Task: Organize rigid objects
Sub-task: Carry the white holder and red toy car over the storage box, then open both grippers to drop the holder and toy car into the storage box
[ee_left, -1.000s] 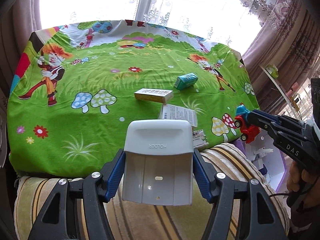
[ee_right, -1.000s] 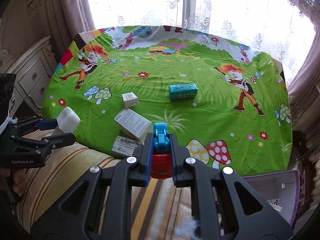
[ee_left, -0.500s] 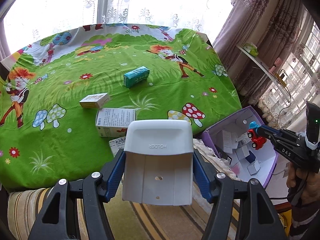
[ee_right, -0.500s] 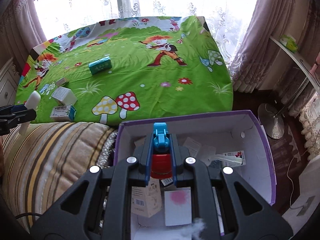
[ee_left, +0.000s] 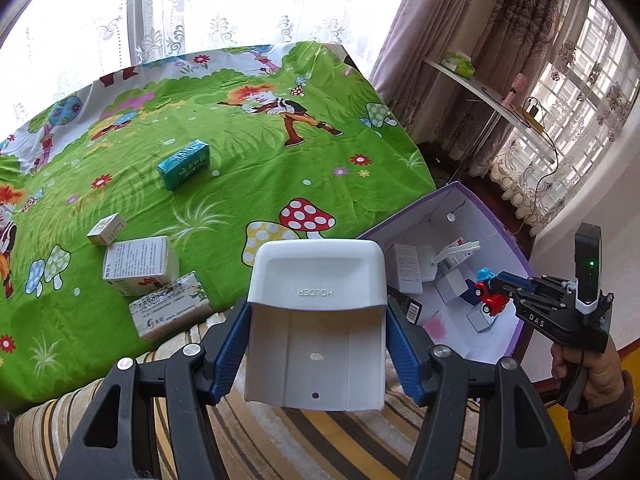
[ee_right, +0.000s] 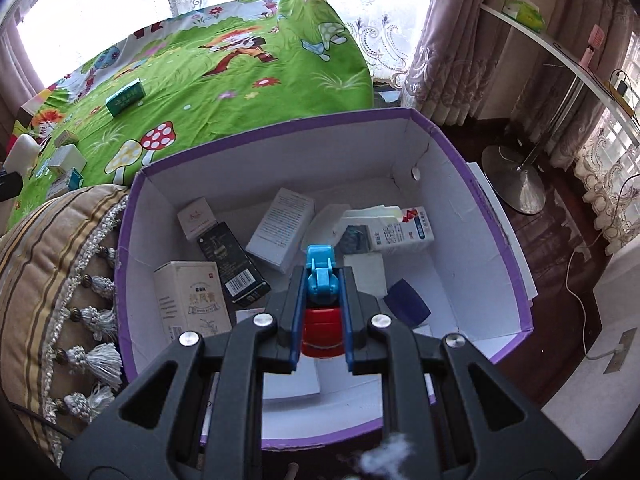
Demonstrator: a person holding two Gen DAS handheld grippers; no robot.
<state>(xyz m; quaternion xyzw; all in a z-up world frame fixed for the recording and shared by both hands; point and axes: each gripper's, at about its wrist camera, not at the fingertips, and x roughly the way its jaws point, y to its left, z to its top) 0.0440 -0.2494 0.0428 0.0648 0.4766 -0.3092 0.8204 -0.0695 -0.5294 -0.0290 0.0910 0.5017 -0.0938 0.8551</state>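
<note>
The right gripper point(ee_right: 321, 312) squeezes a red and blue toy car point(ee_right: 321, 300) over the purple box point(ee_right: 496, 248), with bare floor at 3 o'clock. The left gripper point(ee_left: 316, 344) pinches a white holder point(ee_left: 316, 320) at the green bed's point(ee_left: 240, 168) edge.

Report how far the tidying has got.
Done: several cartons already lie in the purple box. In hand: the right gripper holds the toy car over the box; the left gripper holds the white holder. Left: four boxes on the green cloth, including the teal box.
</note>
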